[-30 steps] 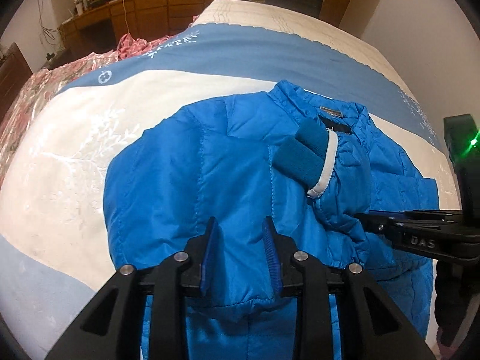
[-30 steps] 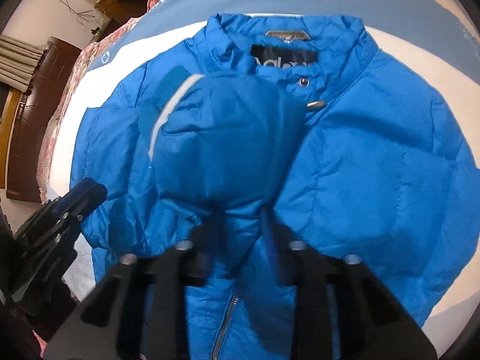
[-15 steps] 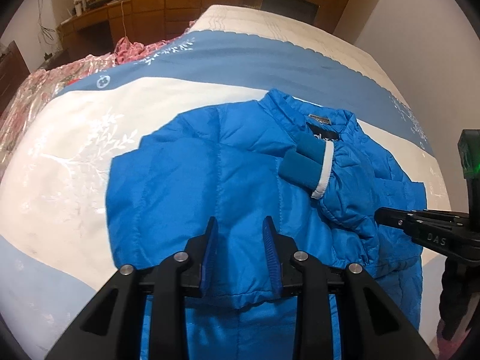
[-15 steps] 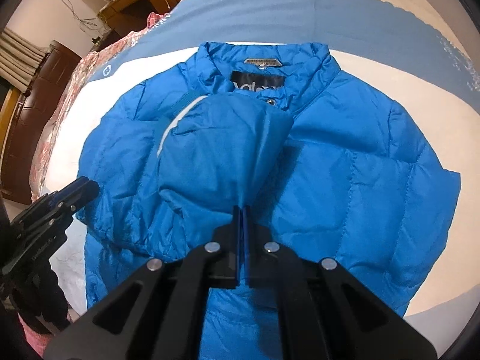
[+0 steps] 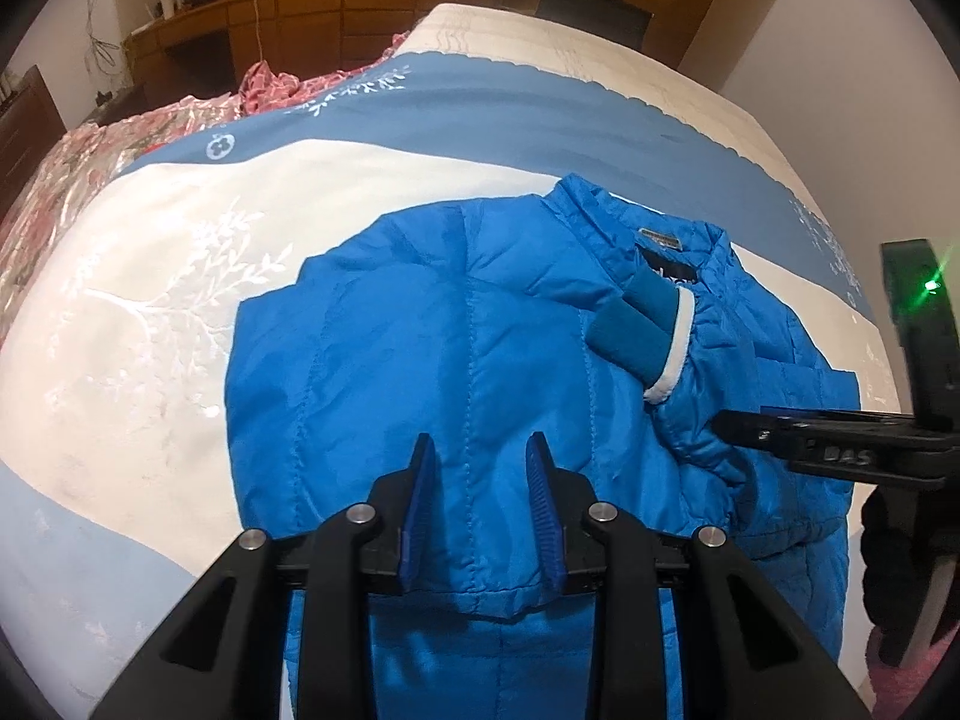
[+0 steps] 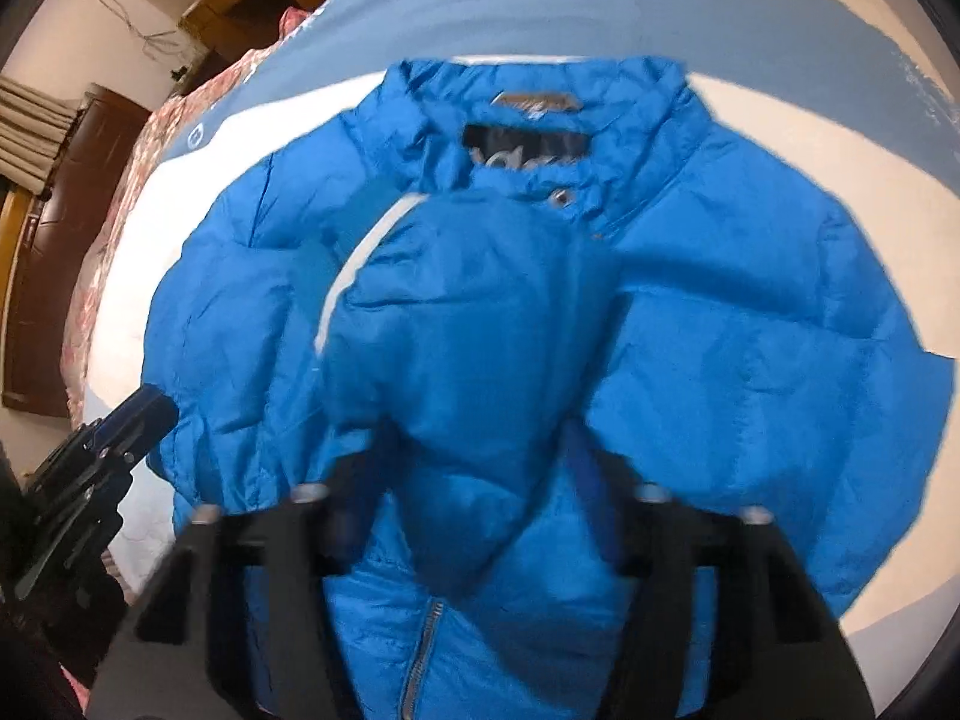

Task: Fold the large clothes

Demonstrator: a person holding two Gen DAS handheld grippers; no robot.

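A bright blue puffer jacket [image 5: 456, 360] lies on the bed, collar away from me, with one sleeve folded across the chest so its cuff [image 5: 636, 330] rests near the collar. It also shows in the right wrist view [image 6: 720, 312]. My left gripper [image 5: 483, 510] is open, its blue pads either side of a fold of the jacket's side. My right gripper [image 6: 474, 504] is open over the folded sleeve [image 6: 456, 324], blurred by motion. It shows from the side in the left wrist view [image 5: 738, 429].
The bed has a white and blue bedspread [image 5: 150, 300]. A pink flowered quilt [image 5: 66, 162] lies at its left edge. Wooden cabinets and a desk [image 5: 240, 18] stand behind, and a dark wooden door [image 6: 66, 228] stands to the left.
My right gripper was shut half a second ago and now stands open, closer over the folded sleeve. My left gripper stays open in the same place.
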